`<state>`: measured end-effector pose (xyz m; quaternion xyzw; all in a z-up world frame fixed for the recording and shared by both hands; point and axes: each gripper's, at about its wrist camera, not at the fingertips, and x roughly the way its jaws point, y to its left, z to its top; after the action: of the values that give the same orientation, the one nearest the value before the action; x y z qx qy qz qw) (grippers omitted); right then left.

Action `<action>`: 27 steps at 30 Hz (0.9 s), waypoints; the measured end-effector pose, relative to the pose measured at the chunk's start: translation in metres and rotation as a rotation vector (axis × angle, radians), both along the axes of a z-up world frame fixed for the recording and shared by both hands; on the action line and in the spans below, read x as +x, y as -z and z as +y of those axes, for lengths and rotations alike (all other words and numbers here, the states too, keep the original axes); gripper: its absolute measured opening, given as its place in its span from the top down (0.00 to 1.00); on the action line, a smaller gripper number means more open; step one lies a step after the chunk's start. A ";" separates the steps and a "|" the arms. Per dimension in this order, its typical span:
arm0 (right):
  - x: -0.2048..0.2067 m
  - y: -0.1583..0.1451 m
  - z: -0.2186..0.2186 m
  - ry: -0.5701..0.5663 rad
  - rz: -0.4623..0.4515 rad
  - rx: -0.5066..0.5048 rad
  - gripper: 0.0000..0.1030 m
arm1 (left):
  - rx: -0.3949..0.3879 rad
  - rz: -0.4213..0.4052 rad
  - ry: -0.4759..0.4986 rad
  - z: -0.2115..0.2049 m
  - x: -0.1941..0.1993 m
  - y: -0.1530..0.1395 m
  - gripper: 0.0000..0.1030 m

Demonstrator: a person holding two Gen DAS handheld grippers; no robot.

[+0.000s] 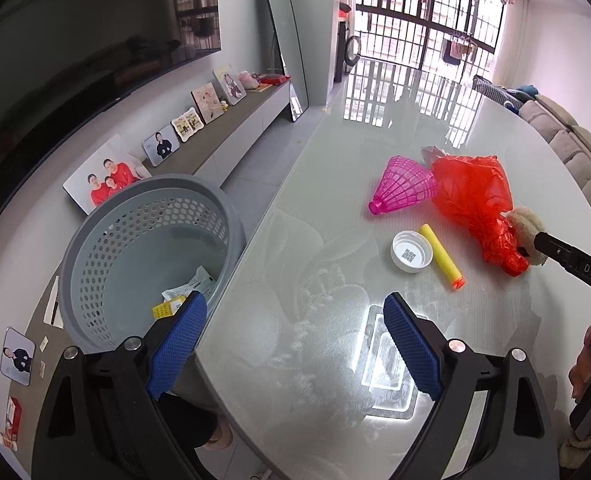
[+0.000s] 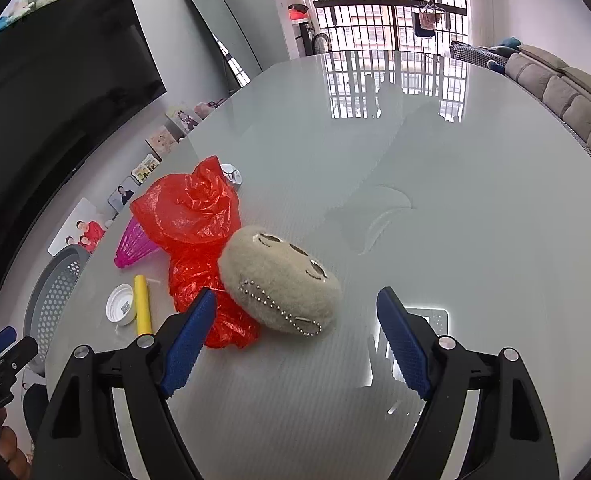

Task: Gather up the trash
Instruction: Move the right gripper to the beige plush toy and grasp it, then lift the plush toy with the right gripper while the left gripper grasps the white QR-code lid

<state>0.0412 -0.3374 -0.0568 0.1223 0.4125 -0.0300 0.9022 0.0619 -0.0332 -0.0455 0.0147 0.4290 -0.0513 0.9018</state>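
Observation:
A grey perforated basket (image 1: 95, 248) stands beside the glass table's left edge, with paper scraps (image 1: 183, 292) inside; it also shows in the right wrist view (image 2: 55, 280). On the table lie a red plastic bag (image 1: 475, 200) (image 2: 191, 216), a pink shuttlecock (image 1: 407, 188) (image 2: 135, 248), a yellow foam dart (image 1: 441, 256) (image 2: 142, 304), a white cap (image 1: 411, 251) (image 2: 121, 304) and a beige plush ball (image 2: 279, 280) (image 1: 529, 220). My left gripper (image 1: 295, 308) is open and empty over the table edge by the basket. My right gripper (image 2: 297, 304) is open just before the plush ball.
A crumpled silver wrapper (image 2: 231, 174) lies behind the red bag. Photo frames (image 1: 175, 136) line a low cabinet at the left under a television (image 2: 55, 80). A sofa (image 2: 567, 92) runs along the right. The glass table (image 2: 455, 200) extends far ahead.

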 end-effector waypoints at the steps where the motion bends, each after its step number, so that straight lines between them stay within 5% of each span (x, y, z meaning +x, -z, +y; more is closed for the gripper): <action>1: 0.004 0.000 -0.001 -0.010 0.001 0.007 0.24 | 0.002 0.001 0.002 -0.002 0.002 0.001 0.14; 16: 0.033 0.016 -0.017 -0.085 0.046 0.118 0.25 | 0.021 0.010 0.013 -0.027 0.027 0.008 0.14; 19: 0.032 0.015 -0.015 -0.102 0.041 0.121 0.36 | 0.024 0.018 0.018 -0.032 0.030 0.010 0.14; 27: 0.024 0.012 -0.018 -0.101 0.025 0.153 0.42 | 0.033 0.028 0.036 -0.046 0.033 0.015 0.14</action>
<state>0.0651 -0.3556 -0.0688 0.1693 0.4305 0.0458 0.8854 0.0950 -0.0790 -0.0607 0.0366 0.4422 -0.0604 0.8941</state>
